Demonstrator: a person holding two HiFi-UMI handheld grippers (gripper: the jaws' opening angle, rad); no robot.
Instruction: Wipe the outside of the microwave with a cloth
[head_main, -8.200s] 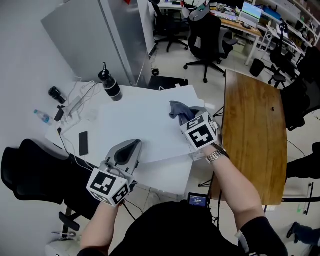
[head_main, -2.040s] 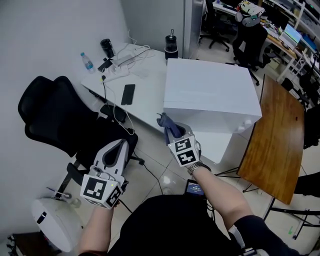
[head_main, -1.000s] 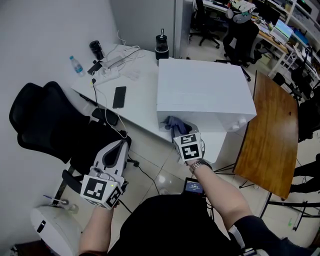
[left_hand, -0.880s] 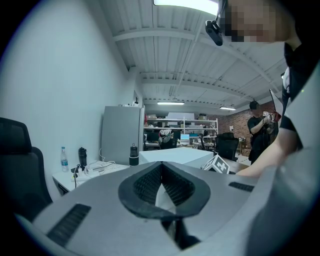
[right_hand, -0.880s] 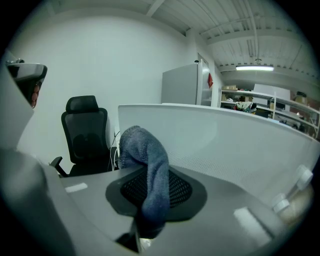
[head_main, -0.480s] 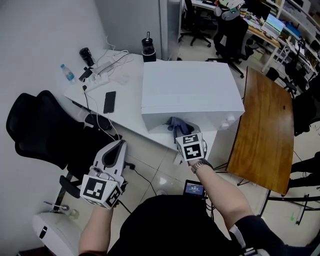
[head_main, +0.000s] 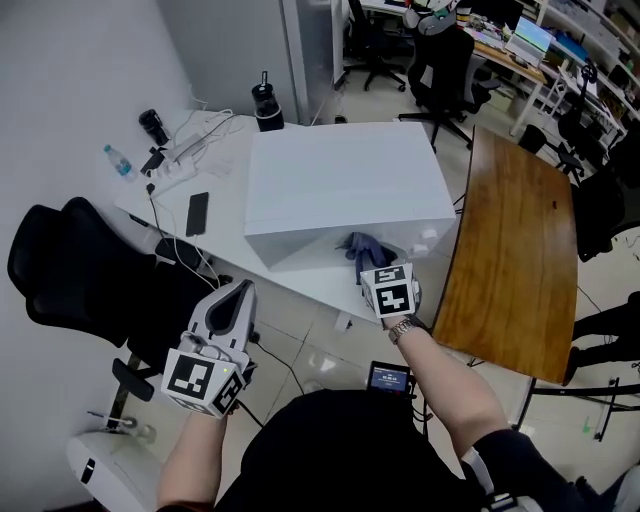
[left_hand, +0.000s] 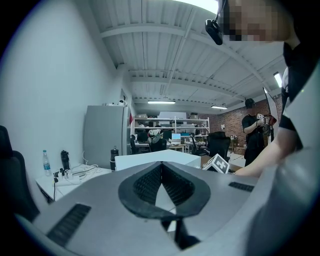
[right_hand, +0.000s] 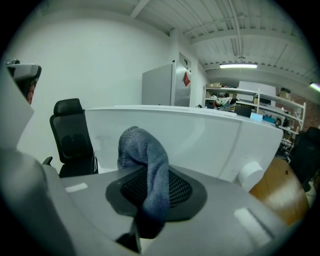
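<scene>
The white microwave (head_main: 340, 185) stands on a white desk (head_main: 215, 215). My right gripper (head_main: 372, 262) is shut on a grey-blue cloth (head_main: 364, 248) and holds it against the microwave's front face (right_hand: 200, 137), near its right end beside the round knob (right_hand: 251, 174). The cloth (right_hand: 145, 160) bunches up out of the pads. My left gripper (head_main: 232, 302) hangs low at the left, well off the microwave, over a black office chair (head_main: 90, 290). In the left gripper view its pads (left_hand: 148, 183) are pressed together with nothing between them, and the microwave (left_hand: 157, 159) shows beyond.
A phone (head_main: 196, 213), a power strip with cables (head_main: 178, 165), a water bottle (head_main: 118, 163) and a black flask (head_main: 266, 105) lie on the desk left of and behind the microwave. A wooden table (head_main: 510, 250) stands right. Office chairs fill the far room.
My right gripper has slid the cloth rightwards along the microwave's front face, from its left corner to near the knob. The view has swung with it. My left gripper stays low by the chair.
</scene>
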